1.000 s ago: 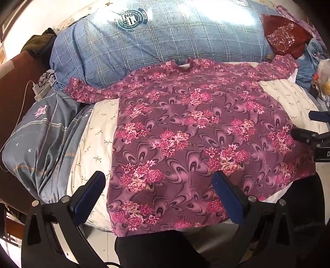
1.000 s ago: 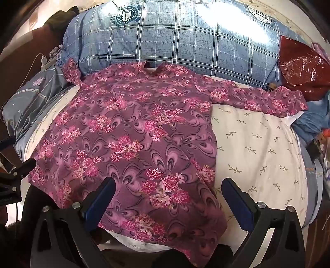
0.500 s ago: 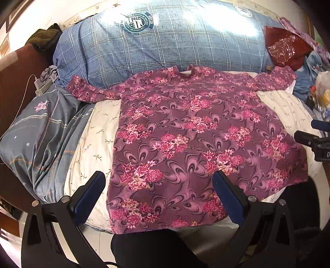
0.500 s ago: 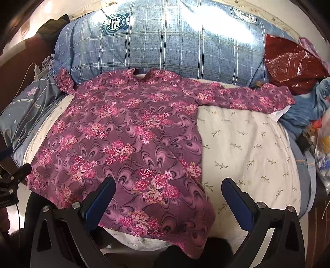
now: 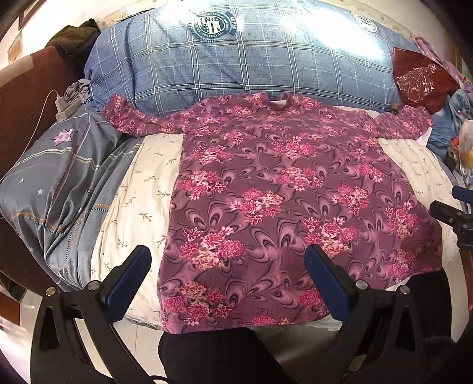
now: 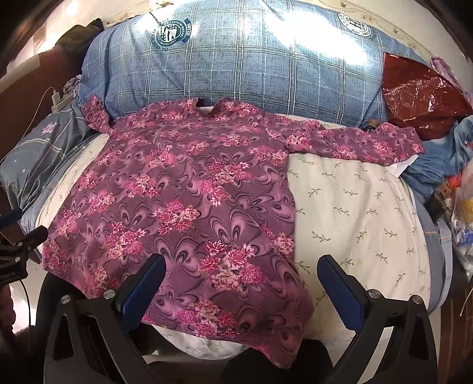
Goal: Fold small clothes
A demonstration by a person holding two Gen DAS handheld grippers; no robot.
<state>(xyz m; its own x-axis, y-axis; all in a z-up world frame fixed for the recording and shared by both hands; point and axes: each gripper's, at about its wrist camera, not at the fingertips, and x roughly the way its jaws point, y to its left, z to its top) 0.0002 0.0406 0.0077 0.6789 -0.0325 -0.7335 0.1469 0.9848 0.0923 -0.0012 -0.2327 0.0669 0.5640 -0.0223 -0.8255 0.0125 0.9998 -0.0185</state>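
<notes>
Left wrist view: floral shirt (image 5: 280, 201) spread flat on the bed (image 5: 139, 206), collar toward the plaid pillow (image 5: 251, 59), both sleeves out. Left gripper (image 5: 227, 277) spread wide, empty, above the hem; it has drawn back slightly in the last second.

Right wrist view: right gripper (image 6: 241, 283) likewise released, backed off over the hem's right corner. Laying-out appears finished; first fold pending.

Only readable bit is on the blue plaid duvet (image 5: 251, 62): a round crest badge (image 5: 212, 25) with "STARS" on its ribbon. The ring lettering is too small to read.
</notes>
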